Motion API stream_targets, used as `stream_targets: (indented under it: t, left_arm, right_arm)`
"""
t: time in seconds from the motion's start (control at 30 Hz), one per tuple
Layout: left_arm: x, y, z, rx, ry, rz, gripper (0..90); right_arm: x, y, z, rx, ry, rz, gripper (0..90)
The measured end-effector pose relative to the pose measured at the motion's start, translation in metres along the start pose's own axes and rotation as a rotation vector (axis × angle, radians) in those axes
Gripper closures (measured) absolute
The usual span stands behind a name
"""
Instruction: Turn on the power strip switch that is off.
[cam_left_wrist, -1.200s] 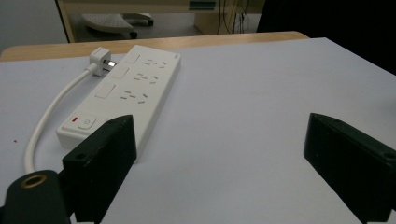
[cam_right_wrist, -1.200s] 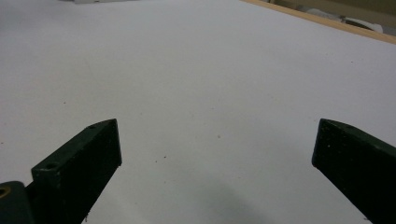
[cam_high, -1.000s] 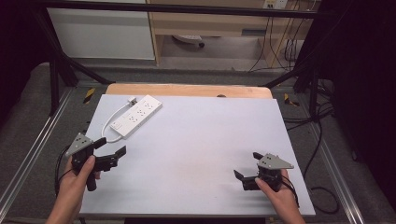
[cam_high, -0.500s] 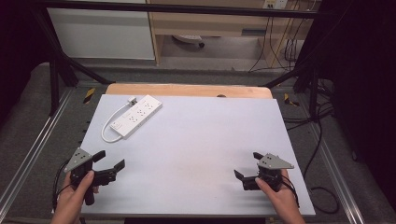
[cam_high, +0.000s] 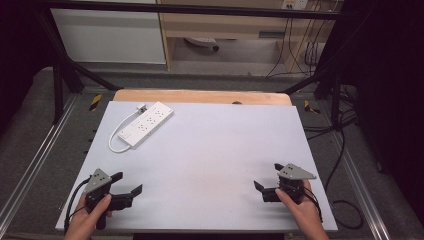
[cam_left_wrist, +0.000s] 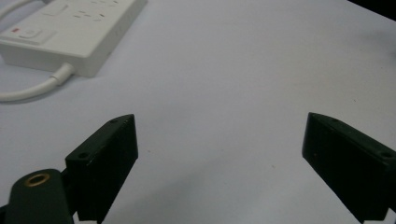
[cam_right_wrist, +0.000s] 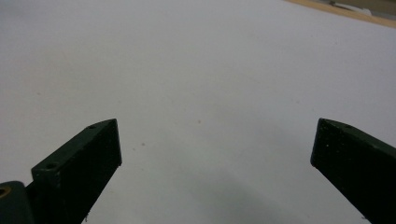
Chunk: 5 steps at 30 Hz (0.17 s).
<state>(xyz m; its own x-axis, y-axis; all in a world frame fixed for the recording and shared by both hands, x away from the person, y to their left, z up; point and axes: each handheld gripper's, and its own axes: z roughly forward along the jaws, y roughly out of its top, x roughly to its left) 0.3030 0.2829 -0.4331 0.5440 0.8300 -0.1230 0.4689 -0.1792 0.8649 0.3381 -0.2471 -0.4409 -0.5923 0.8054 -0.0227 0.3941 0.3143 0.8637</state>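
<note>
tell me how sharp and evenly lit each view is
High view: even light on the white table top, power strip sharp, surroundings dark. Left gripper view: the power strip is reasonably sharp, the near jaws soft, a faint shadow beneath. Right gripper view: the jaws blurred at the edges, a grey shadow between them.

White rectangular tabletop (cam_high: 210, 150), backed by a pale wooden strip (cam_high: 200, 96) along its far edge. White panelled cabinet (cam_high: 107, 35) is set beyond; black cables (cam_high: 300, 50) are hung beside it, over grey floor (cam_high: 30, 150).
</note>
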Motion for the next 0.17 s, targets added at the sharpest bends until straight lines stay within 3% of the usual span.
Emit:
stream_targets:
  t: [0.03,0.07,0.1,0.17]
  left_arm:
    - [-0.0019,-0.0021,0.0009,0.012,-0.008,0.012,10.7]
    - [-0.0060,-0.0051,0.0045,0.046,-0.043,0.035,10.7]
    - [-0.0060,-0.0051,0.0045,0.046,-0.043,0.035,10.6]
    - [-0.0102,-0.0050,0.0065,0.072,-0.025,0.080,10.6]
  right_arm:
    - [0.0000,0.0000,0.0000,0.000,0.000,0.000,2.3]
    - [-0.0036,-0.0026,0.0031,0.026,-0.019,0.005,2.3]
    - [-0.0053,-0.0040,0.0053,0.039,-0.026,0.008,2.3]
    - [-0.0066,-0.0052,0.0078,0.056,-0.034,0.017,2.4]
